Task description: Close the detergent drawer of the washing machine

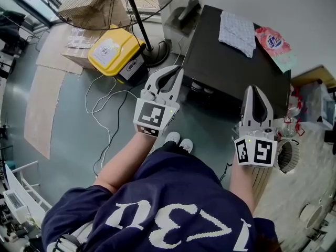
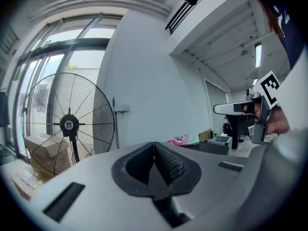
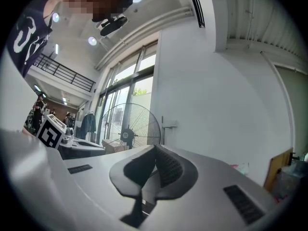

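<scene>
Left gripper [image 1: 177, 71] and right gripper [image 1: 255, 91]: jaws fully together, nothing held, both in the air short of the washing machine [image 1: 231, 67]. Can't pick out the drawer, the front face is too foreshortened. I'd use 1 closed gripper as a blunt pusher, centred on the drawer front, and push straight in. Machine is a matt black box with a textured cloth [image 1: 237, 33] and a glossy pink packet [image 1: 269, 40] on top. Jaw pads are ribbed.

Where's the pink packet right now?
Head view, upper right: the pink packet lies on the dark machine top, at its edge by the wall, just right of the white cloth. It is beyond both grippers.
</scene>
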